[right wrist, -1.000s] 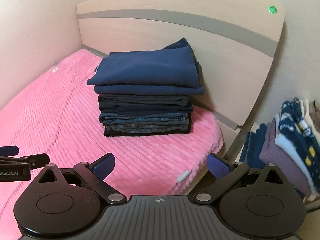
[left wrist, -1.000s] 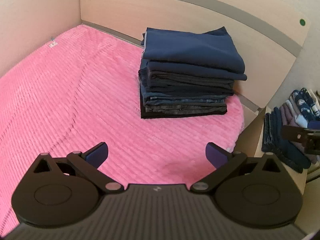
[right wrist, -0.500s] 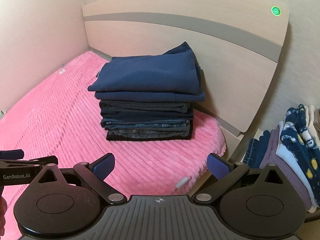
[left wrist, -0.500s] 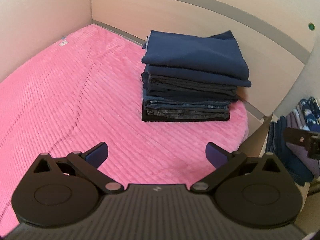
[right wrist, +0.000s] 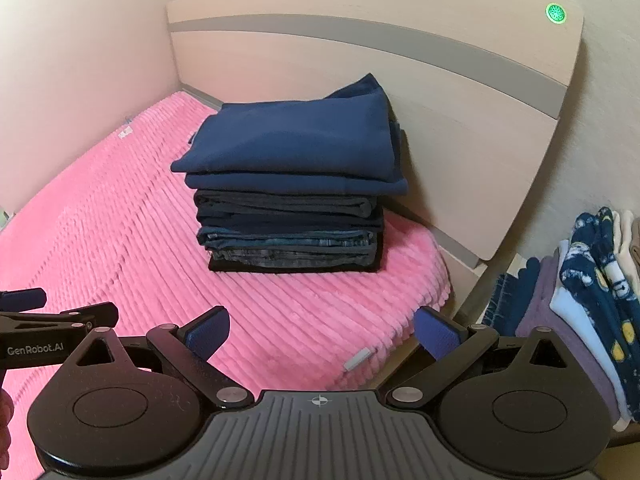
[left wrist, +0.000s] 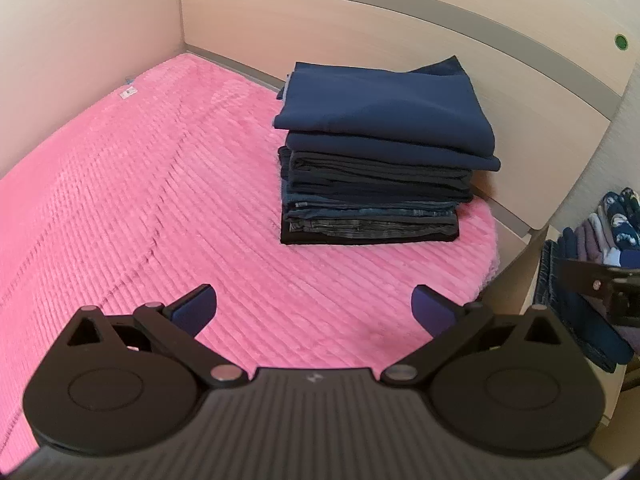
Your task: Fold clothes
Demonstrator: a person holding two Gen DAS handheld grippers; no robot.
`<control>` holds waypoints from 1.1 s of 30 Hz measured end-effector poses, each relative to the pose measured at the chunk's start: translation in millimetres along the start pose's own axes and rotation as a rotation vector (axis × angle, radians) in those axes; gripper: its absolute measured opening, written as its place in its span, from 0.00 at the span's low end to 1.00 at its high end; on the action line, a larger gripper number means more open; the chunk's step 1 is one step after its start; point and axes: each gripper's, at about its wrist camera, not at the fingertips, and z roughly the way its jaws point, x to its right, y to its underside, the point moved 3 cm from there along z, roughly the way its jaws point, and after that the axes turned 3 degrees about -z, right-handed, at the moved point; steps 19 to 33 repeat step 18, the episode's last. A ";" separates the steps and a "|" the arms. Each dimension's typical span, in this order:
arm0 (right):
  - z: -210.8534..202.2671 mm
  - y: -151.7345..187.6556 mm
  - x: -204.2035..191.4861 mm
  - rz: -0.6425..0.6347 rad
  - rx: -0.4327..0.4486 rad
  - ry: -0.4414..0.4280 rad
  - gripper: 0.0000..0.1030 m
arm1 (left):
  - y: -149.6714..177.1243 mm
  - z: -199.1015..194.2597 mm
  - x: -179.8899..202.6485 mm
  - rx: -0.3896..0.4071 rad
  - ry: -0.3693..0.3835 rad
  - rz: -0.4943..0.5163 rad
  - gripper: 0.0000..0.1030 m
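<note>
A neat stack of folded dark clothes (left wrist: 380, 152) sits on the pink ribbed bedspread (left wrist: 140, 200) near the headboard; a navy piece lies on top. It also shows in the right wrist view (right wrist: 292, 188). My left gripper (left wrist: 314, 310) is open and empty, above the bedspread in front of the stack. My right gripper (right wrist: 322, 330) is open and empty, near the bed's right edge. A pile of unfolded clothes (right wrist: 592, 300) lies beside the bed at the right, also in the left wrist view (left wrist: 600, 240).
A wooden headboard (right wrist: 400, 60) with a green light (right wrist: 555, 13) stands behind the stack. A wall (left wrist: 80, 40) borders the bed on the left. The bedspread (right wrist: 100, 220) drops off at its right edge.
Both grippers have drawn back and tilted up a little, so the stack sits lower and more central in both views. The jaws have stayed open.
</note>
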 end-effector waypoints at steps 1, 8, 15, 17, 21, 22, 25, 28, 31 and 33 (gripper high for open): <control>0.2 0.3 -0.2 0.000 -0.001 0.001 0.98 | 0.5 0.2 0.6 0.000 0.000 0.003 0.99; 1.4 1.4 -5.0 -0.009 -0.008 0.010 0.98 | 2.4 1.7 1.4 -0.001 -0.001 0.015 0.99; -0.8 4.2 -7.1 -0.008 -0.009 0.018 0.98 | 5.1 -0.2 3.5 0.016 -0.007 0.040 0.99; -1.2 5.4 -7.0 -0.005 -0.010 0.019 0.98 | 5.8 -2.1 4.2 0.028 -0.009 0.045 0.99; -1.2 6.1 -6.9 -0.003 -0.011 0.018 0.98 | 6.1 -3.0 4.6 0.033 -0.008 0.047 0.99; -1.2 6.1 -6.9 -0.003 -0.011 0.018 0.98 | 6.1 -3.0 4.6 0.033 -0.008 0.047 0.99; -1.2 6.1 -6.9 -0.003 -0.011 0.018 0.98 | 6.1 -3.0 4.6 0.033 -0.008 0.047 0.99; -1.2 6.1 -6.9 -0.003 -0.011 0.018 0.98 | 6.1 -3.0 4.6 0.033 -0.008 0.047 0.99; -1.2 6.1 -6.9 -0.003 -0.011 0.018 0.98 | 6.1 -3.0 4.6 0.033 -0.008 0.047 0.99; -1.2 6.1 -6.9 -0.003 -0.011 0.018 0.98 | 6.1 -3.0 4.6 0.033 -0.008 0.047 0.99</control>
